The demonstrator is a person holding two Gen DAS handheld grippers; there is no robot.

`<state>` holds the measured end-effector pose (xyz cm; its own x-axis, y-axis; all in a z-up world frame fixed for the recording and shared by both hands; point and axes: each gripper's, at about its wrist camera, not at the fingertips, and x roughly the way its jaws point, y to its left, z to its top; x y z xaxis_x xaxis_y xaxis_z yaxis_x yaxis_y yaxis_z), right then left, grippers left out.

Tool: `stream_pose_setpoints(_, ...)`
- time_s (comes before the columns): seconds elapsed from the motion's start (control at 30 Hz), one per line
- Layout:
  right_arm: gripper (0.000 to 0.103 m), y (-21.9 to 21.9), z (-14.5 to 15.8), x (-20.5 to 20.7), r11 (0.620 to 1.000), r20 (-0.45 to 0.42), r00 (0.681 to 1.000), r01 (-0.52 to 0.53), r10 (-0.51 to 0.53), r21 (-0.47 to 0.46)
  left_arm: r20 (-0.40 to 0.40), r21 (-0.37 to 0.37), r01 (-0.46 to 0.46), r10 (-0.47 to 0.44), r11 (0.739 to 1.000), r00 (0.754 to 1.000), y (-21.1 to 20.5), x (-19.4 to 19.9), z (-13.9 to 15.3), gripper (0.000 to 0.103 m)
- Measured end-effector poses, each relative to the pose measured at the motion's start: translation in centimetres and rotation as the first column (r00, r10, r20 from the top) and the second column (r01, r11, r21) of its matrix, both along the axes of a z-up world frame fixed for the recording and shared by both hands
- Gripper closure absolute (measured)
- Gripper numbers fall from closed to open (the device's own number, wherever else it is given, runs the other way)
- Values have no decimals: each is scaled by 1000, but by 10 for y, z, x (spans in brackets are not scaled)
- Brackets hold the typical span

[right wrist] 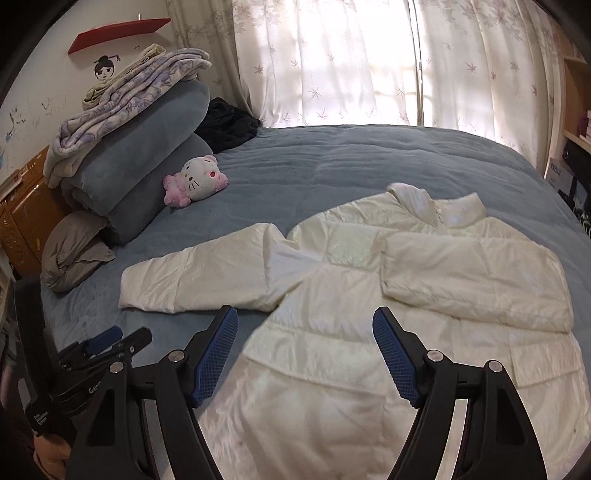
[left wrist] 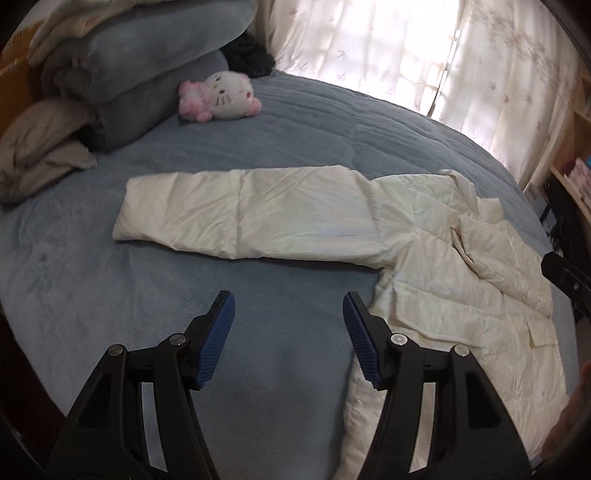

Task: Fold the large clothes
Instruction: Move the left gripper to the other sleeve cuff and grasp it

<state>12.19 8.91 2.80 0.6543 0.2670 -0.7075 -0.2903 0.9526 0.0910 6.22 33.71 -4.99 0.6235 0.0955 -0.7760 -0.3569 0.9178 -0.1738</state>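
Nearest, left hand-held gripper (left wrist: 289,306): blue pads apart, nothing between them, hanging over bare blue bed cover (left wrist: 110,280) just left of the jacket's lower edge. Right hand-held gripper (right wrist: 305,323): pads spread wider, likewise empty, poised above the lower front of the jacket. No contact with the fabric visible from either one.

Spread flat across the bed, a cream padded jacket (right wrist: 351,295), collar (right wrist: 436,203) toward the far side by the curtains. Left sleeve (left wrist: 240,218) stretched straight out to the left over the blue cover; right sleeve (right wrist: 476,280) folded across the chest, lying on the body of the jacket.

Farther left, a grey pillow (right wrist: 70,254) at the bed's edge, touching a stack of rolled blue blankets (right wrist: 140,162) topped by a pale flowered throw (right wrist: 125,99). Just right of the stack, a pink-and-white plush cat (right wrist: 195,181), well apart from the jacket. Behind that, a dark bundle of cloth (right wrist: 229,123) against the far corner.

Farthest, white leaf-patterned curtains (right wrist: 351,62), brightly backlit. On the left wall, a red shelf (right wrist: 118,33); at far right, wooden shelving (right wrist: 576,110), contents too small to tell.
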Motion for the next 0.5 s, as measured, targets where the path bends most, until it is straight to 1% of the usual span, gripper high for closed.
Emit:
stream_pose_setpoints(0.13, 26, 43, -17, 37, 999, -10, 1000, -27, 27, -29, -4, -129, -37, 37, 991, 999, 47, 14, -30, 45)
stream_pose_setpoints(0.2, 26, 64, -29, 57, 999, -19, 999, -37, 37, -39, 2, -213, -46, 48, 976, 999, 72, 21, -47, 45)
stream_pose_setpoints(0.27, 26, 79, -44, 77, 998, -38, 998, -45, 44, -35, 14, -311, -61, 69, 948, 998, 96, 26, -64, 45)
stream_pose_setpoints(0.37, 26, 97, -67, 108, 999, -68, 997, -43, 41, -26, 23, -439, -109, 132, 892, 991, 131, 36, -90, 45)
stream_pose_setpoints(0.5, 26, 118, -98, 143, 999, -104, 994, -35, 32, -19, 34, -538, -151, 201, 829, 979, 164, 48, -117, 45)
